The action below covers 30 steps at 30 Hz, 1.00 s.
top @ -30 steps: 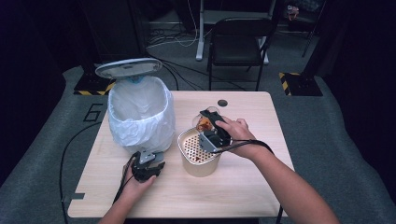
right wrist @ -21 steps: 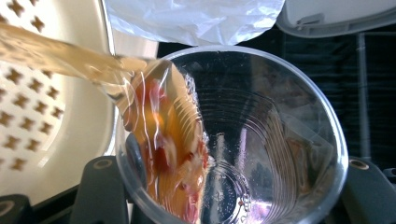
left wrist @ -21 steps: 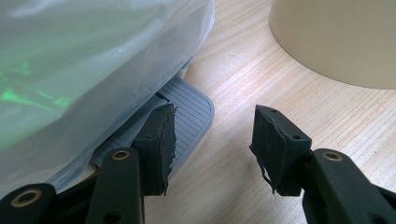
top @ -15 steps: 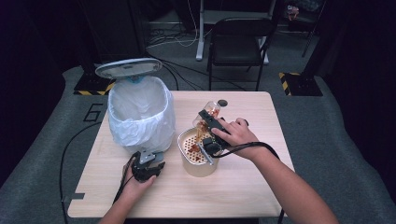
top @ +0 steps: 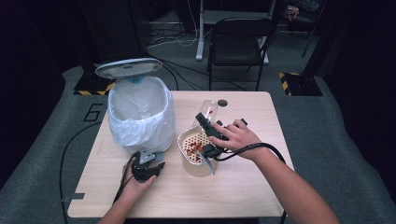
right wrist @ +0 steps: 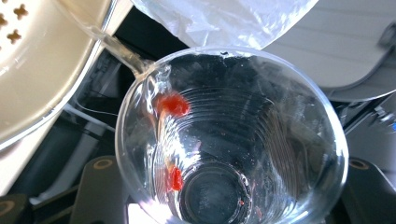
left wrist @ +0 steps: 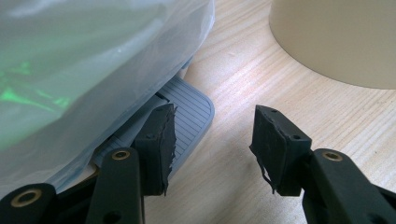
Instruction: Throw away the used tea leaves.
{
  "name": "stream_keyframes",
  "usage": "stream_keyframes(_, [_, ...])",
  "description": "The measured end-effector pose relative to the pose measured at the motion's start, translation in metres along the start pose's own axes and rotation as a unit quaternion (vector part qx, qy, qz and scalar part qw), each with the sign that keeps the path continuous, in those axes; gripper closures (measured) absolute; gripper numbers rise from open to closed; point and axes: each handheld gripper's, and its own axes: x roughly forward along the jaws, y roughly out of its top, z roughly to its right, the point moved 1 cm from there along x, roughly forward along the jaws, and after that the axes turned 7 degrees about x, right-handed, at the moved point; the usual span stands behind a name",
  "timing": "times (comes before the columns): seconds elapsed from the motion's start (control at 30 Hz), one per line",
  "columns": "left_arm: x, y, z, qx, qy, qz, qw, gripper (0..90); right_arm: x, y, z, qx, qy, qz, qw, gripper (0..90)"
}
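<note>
Carefully now: we keep the clear plastic cup point(right wrist: 231, 140), clamped in our right gripper point(top: 210, 135), tipped over the cream perforated strainer bowl point(top: 198, 151) and shake gently, since red bits point(right wrist: 173, 103) cling to its wet ribbed wall. Our left gripper point(top: 147, 169) rests on the pale wood table point(top: 243, 186) by the grey ribbed pedal point(left wrist: 189, 114) of the bag-lined bin point(top: 140, 112), jaws narrowed yet holding nothing.
</note>
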Motion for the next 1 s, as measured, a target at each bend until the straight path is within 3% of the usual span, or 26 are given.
stream_keyframes(0.03, [0.000,0.000,0.000,0.000,0.000,0.000,1.0000,49.3,-0.001,0.000,-0.001,0.002,0.000,-0.002,1.0000,38.2])
stream_keyframes(0.07, [0.000,0.000,0.000,0.000,-0.001,0.001,1.0000,49.3,0.001,0.003,0.007,-0.037,-0.038,0.014,0.9985,38.2])
stream_keyframes(0.1, [0.000,0.000,0.000,0.000,-0.001,0.001,1.0000,49.3,0.001,0.004,0.004,-0.043,-0.014,0.017,0.9989,38.2])
stream_keyframes(0.17, [0.000,0.000,0.000,0.000,-0.001,0.001,1.0000,49.3,-0.001,0.002,-0.002,-0.012,-0.002,0.002,0.9999,38.2])
stream_keyframes(0.3, [0.000,0.000,0.000,0.000,0.000,0.000,1.0000,49.3,-0.001,0.002,-0.001,-0.020,-0.002,0.008,0.9998,38.2])
stream_keyframes(0.37, [0.000,0.000,-0.001,0.008,-0.001,0.001,1.0000,49.3,-0.001,0.002,-0.002,-0.018,-0.003,0.007,0.9998,38.2])
stream_keyframes(0.67, [0.000,0.000,-0.001,0.006,-0.001,0.001,1.0000,49.3,-0.002,0.003,-0.003,-0.014,-0.006,0.006,0.9999,38.2])
stream_keyframes(0.7, [0.000,0.000,0.000,-0.002,-0.002,0.003,1.0000,49.3,-0.002,0.003,-0.003,-0.015,-0.006,0.006,0.9998,38.1])
stream_keyframes(0.73, [0.000,0.000,0.000,0.000,-0.002,0.002,1.0000,49.3,-0.001,0.003,0.001,-0.045,-0.003,0.017,0.9988,38.2])
stream_keyframes(0.77, [0.000,0.000,0.000,-0.001,-0.002,0.002,1.0000,49.3,0.000,0.004,0.004,-0.058,-0.009,0.023,0.9980,38.2])
stream_keyframes(1.0, [0.000,0.000,0.000,0.000,-0.001,0.000,1.0000,49.3,0.000,0.004,0.005,-0.051,-0.011,0.022,0.9984,38.2])
